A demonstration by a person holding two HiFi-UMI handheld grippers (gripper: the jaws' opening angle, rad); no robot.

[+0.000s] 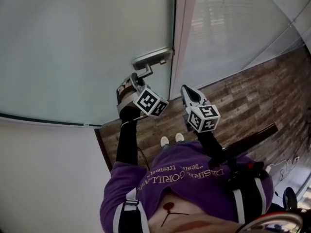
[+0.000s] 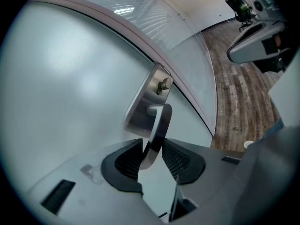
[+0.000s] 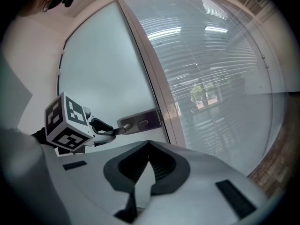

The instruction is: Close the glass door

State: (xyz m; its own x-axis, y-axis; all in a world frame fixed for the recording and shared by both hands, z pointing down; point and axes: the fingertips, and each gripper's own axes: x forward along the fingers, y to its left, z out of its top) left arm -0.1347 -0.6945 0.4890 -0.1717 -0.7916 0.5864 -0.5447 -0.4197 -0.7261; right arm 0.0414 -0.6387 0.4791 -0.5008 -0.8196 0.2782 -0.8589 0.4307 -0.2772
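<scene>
The glass door (image 1: 73, 47), frosted, fills the space in front of the person, with its free edge right beside the pale door frame (image 1: 183, 33). A metal handle (image 1: 144, 73) juts from a lock plate (image 1: 153, 57) near that edge. The left gripper (image 1: 137, 80) is clamped on the handle; in the left gripper view the lever sits pinched between both ribbed pads (image 2: 176, 158). The right gripper (image 1: 187, 89) hovers just to the right, before the frame, apart from the door, its jaws pressed together on nothing.
</scene>
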